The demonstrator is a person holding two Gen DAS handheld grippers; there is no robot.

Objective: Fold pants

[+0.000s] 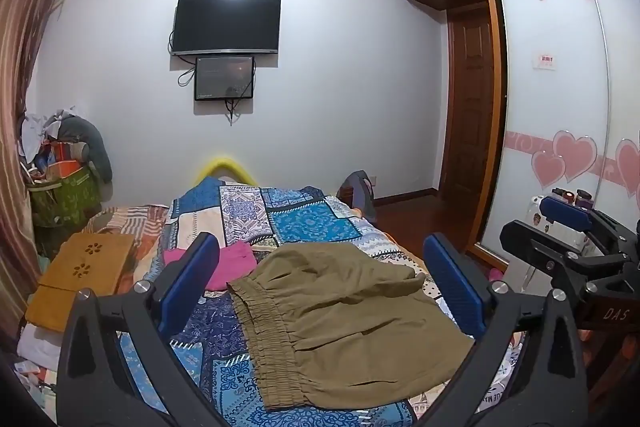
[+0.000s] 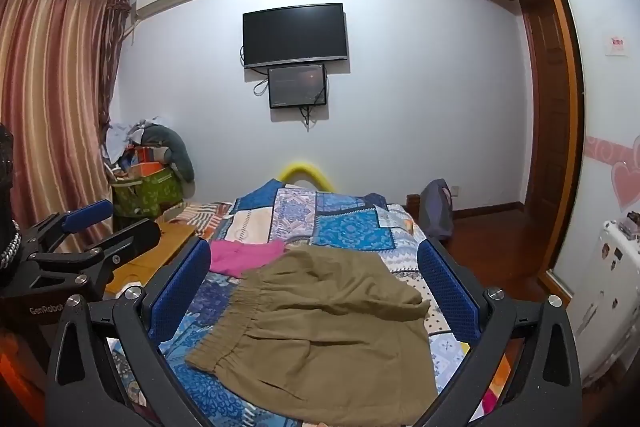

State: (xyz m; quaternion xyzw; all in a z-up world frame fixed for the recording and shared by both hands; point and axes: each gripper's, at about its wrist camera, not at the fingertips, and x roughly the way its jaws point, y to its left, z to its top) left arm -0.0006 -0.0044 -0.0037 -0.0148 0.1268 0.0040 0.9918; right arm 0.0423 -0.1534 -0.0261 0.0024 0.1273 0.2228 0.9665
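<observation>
The pants [image 1: 340, 323] — olive-brown, with a gathered elastic waistband — are seen lying rumpled on the patchwork bedspread [image 1: 296, 215], in the lower centre of both wrist views. They are framed by the left gripper [image 1: 326, 283], whose blue-padded fingers are spread wide with nothing held between them; the cloth is not touched. The right gripper [image 2: 316, 283] is likewise spread wide above the pants [image 2: 320, 327] and grasps nothing. Each gripper is also glimpsed from the other's camera, at lower right in the left view and at lower left in the right view, partly cut off by the frame edge. The far leg ends are bunched, so their outline is hard to make out. A pink garment [image 1: 232, 267] is partly hidden under the pants' upper left edge. On the far wall, in the upper centre, a dark television [image 2: 295, 34] is mounted, with a smaller screen [image 2: 297, 86] just beneath it.
</observation>
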